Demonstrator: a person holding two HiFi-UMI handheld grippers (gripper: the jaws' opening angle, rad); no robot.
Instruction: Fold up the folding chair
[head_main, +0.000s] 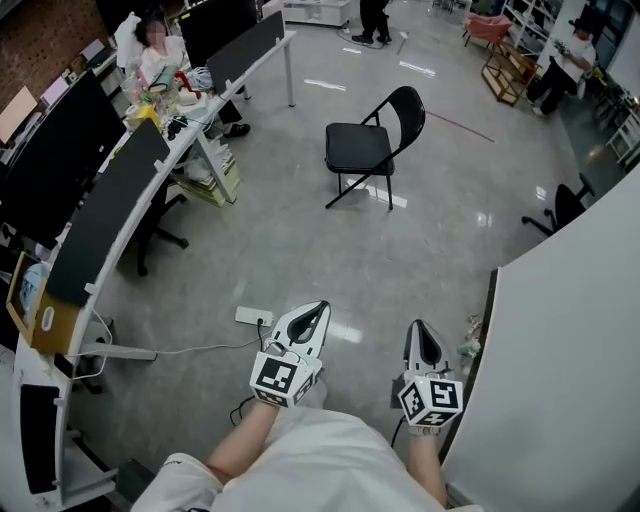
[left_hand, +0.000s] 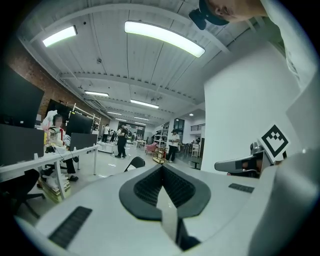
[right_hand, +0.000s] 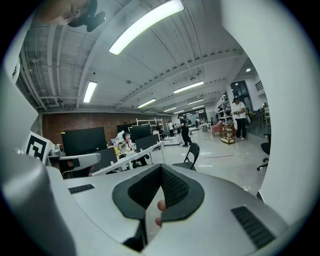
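A black folding chair (head_main: 370, 147) stands unfolded on the grey floor, well ahead of me. It shows small in the left gripper view (left_hand: 135, 162) and in the right gripper view (right_hand: 189, 154). My left gripper (head_main: 318, 306) is held low in front of my body, jaws shut with nothing between them, and shows close up in its own view (left_hand: 162, 168). My right gripper (head_main: 419, 325) is beside it, likewise shut and empty, seen close up here (right_hand: 160, 168). Both point toward the chair from a distance.
A long desk row (head_main: 120, 190) with dark screens runs along the left, a seated person (head_main: 160, 55) at its far end. A power strip (head_main: 253, 317) and cable lie on the floor near my left gripper. A white wall (head_main: 570, 340) stands close on my right. An office chair (head_main: 560, 208) sits at right.
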